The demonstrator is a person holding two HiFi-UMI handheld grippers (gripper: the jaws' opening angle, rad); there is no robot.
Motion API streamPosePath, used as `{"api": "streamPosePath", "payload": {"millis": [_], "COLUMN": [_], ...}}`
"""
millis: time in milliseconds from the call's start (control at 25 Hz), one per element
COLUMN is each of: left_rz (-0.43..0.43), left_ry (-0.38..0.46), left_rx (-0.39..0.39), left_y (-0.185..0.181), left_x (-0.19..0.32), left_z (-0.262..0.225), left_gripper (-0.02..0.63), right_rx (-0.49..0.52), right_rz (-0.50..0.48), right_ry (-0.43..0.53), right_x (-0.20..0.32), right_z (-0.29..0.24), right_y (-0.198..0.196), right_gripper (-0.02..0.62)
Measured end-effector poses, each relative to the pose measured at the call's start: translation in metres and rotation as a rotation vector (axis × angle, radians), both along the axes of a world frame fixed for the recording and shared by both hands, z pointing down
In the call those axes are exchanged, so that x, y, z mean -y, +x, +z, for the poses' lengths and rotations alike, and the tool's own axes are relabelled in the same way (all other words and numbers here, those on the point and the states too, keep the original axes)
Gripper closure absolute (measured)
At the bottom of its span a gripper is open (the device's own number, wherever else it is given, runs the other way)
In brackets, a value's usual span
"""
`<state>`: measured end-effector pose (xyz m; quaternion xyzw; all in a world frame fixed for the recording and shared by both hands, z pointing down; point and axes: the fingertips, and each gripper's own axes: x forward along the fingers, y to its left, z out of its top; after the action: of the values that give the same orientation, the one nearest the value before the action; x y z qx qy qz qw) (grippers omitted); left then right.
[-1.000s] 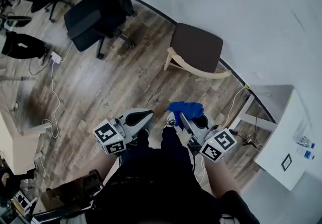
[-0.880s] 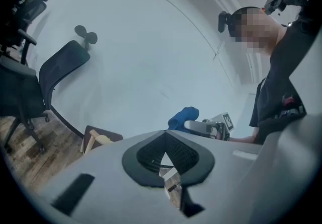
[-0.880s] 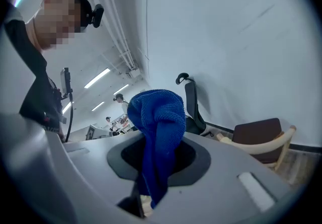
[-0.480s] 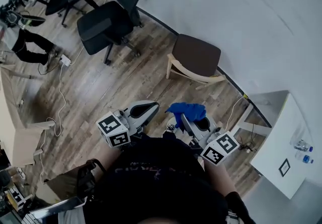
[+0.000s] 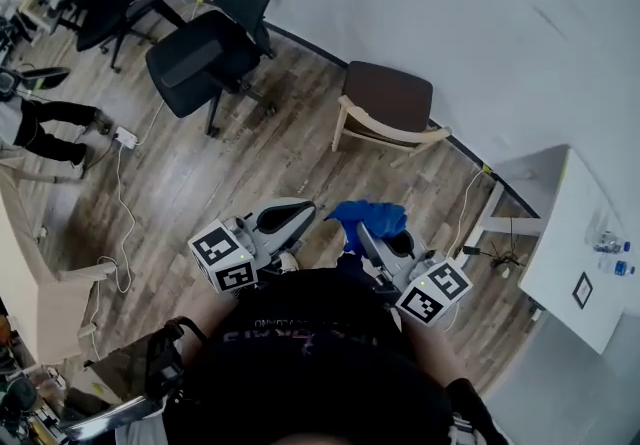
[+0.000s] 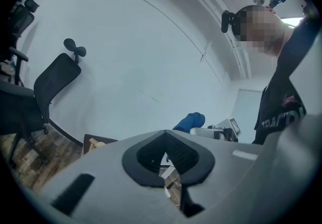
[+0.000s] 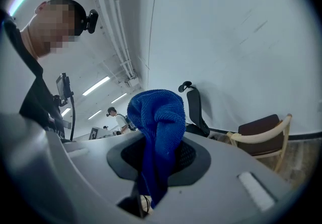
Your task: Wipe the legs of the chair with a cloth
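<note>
**While the cloth waits in the right claw, the chair stands untouched**

Over the last second the view has only swung slightly. The wooden chair is no nearer, so its legs are probably still unwiped. The right gripper stays clamped on the blue cloth, well short of the chair. The left gripper, equally far from the chair, is closed on nothing. The wall runs just behind the chair, a white table stands off its right side and an office chair off its left. Open floor lies in front.
</note>
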<state>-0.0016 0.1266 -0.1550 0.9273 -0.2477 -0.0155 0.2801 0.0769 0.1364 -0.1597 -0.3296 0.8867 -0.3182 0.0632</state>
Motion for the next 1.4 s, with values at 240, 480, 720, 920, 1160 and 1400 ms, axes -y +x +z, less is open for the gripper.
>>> {"api": "streamPosePath", "payload": {"millis": [240,480,720,920,1160,1400], "left_rz": [0.031,0.087,0.124,0.120,0.088,0.090], "left_ry": [-0.034,-0.025,-0.040,-0.027,0.002,0.000], "left_rx": [-0.010,-0.013,-0.006,-0.016,-0.031,-0.036], "left_y": [-0.047,-0.066,-0.074,-0.081,-0.083,-0.083], "left_x": [-0.043,-0.075,-0.099,-0.104,-0.099,-0.102], "left_z": [0.009,0.012,0.017,0.013,0.003,0.004], "left_gripper": [0.607,0.607,0.607,0.607,0.607,0.607], "right_rx": [-0.017,-0.024,-0.025,-0.048,-0.078,-0.085], "right_rz": [0.034,0.102,0.130,0.113,0.088,0.077], "right_ry": [-0.007,-0.007,-0.017,-0.001,0.027,0.022], "right_x": [-0.052,-0.093,-0.117,-0.121,-0.117,-0.122], "right_z": [0.005,0.009,0.017,0.013,0.003,0.005], "right_y": [-0.048,-0.066,-0.078,-0.086,-0.083,-0.086], "right_gripper": [0.510,0.510,0.511,0.511,0.511,0.511]}}
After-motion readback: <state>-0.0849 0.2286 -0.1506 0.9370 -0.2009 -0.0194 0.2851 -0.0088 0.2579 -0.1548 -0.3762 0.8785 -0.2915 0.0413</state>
